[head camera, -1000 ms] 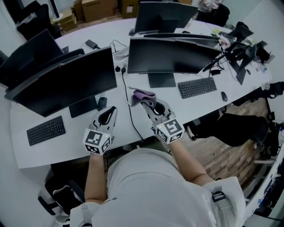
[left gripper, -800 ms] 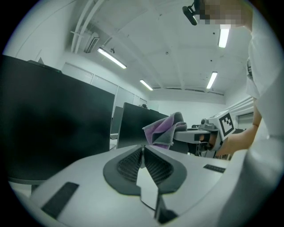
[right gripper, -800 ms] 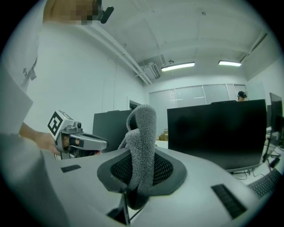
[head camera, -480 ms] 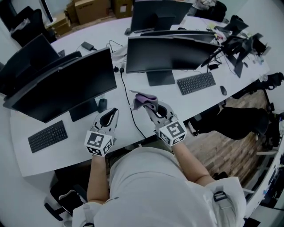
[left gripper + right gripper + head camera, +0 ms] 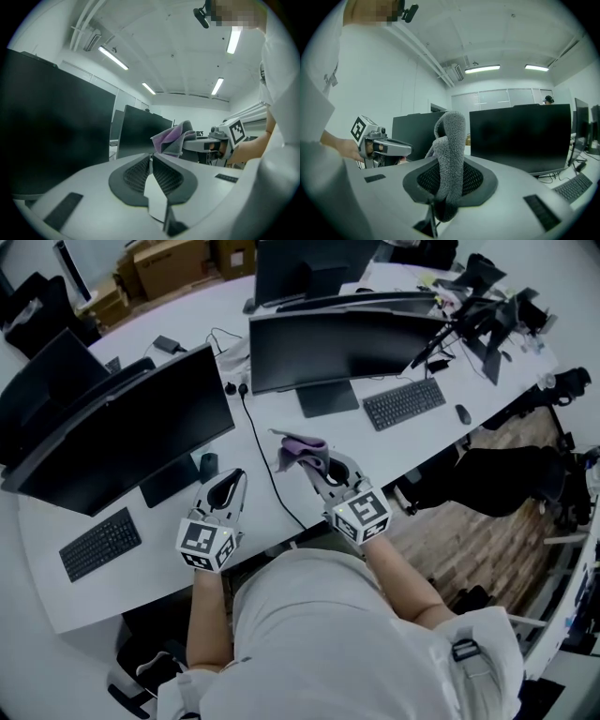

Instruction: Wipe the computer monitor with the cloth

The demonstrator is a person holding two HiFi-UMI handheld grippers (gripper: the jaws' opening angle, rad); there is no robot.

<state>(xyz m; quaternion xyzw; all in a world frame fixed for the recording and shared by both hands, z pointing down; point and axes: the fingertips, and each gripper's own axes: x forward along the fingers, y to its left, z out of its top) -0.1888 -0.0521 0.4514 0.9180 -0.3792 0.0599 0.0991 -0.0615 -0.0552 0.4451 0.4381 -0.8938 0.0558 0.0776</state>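
Observation:
A purple and grey cloth (image 5: 300, 450) is pinched in my right gripper (image 5: 319, 465), held above the white desk in front of the curved monitor (image 5: 342, 345). In the right gripper view the grey cloth (image 5: 449, 159) stands up between the shut jaws, with that monitor (image 5: 520, 136) behind it. My left gripper (image 5: 230, 486) hovers over the desk just right of the left monitor (image 5: 122, 437), its jaws shut with nothing between them. From the left gripper view I see the cloth (image 5: 171, 138) and the right gripper (image 5: 187, 140) beyond my jaws.
Keyboards (image 5: 404, 403) (image 5: 99, 543) lie before each monitor, a mouse (image 5: 462, 413) at the right. A black cable (image 5: 262, 460) runs across the desk (image 5: 431, 442) between the grippers. More monitors, boxes and a black chair (image 5: 497, 479) stand around.
The view has shifted so the monitors sit further left. Both grippers keep about the same pose, the cloth still held in the right one.

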